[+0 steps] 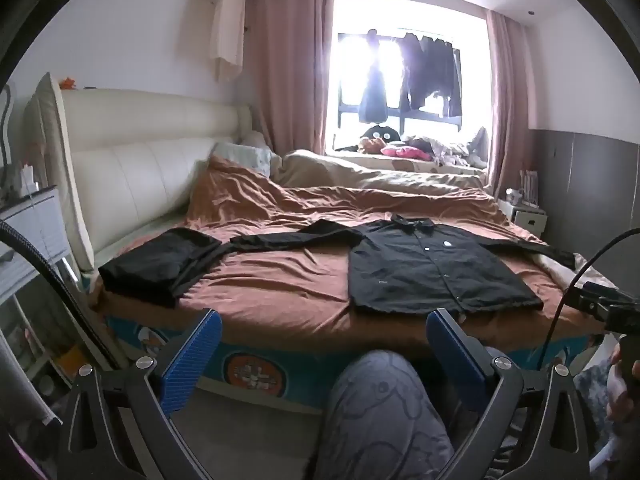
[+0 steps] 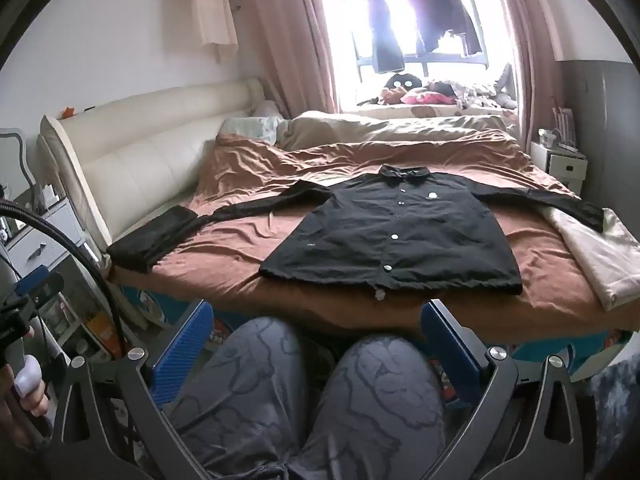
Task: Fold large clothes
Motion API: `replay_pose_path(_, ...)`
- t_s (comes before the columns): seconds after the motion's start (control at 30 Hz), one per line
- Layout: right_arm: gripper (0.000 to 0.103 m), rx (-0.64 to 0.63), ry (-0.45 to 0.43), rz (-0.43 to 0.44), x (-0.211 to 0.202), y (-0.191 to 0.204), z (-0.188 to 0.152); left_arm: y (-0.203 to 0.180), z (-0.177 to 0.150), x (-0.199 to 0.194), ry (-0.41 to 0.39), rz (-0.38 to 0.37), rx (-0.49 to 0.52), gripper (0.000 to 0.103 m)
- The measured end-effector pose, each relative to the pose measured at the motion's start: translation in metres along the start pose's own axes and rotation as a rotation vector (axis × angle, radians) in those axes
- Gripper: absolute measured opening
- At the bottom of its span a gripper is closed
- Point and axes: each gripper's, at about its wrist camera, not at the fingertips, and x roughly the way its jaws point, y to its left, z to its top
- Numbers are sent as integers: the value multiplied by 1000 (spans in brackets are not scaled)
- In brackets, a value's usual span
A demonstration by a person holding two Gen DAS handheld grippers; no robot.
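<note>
The left tool (image 1: 320, 344) and the right tool (image 2: 316, 340) both gape wide, holding nothing, short of the bed (image 2: 400, 312) edge above the person's knees (image 2: 384, 380). The black shirt (image 2: 392, 232) lies flat, buttoned, sleeves spread, on the bed; folded black clothing (image 1: 160, 264) lies near the headboard (image 1: 140, 152).

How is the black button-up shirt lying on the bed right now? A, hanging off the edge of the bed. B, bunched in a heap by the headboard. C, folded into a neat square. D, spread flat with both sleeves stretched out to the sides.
D: the black button-up shirt lies flat, buttons up, on the brown bedspread, one sleeve reaching out to each side.
</note>
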Motion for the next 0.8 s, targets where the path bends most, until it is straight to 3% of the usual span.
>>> replay_pose_path(0.8,103,23,38,-6,18,-2,5,-4,5,21,29,-19,-4,103)
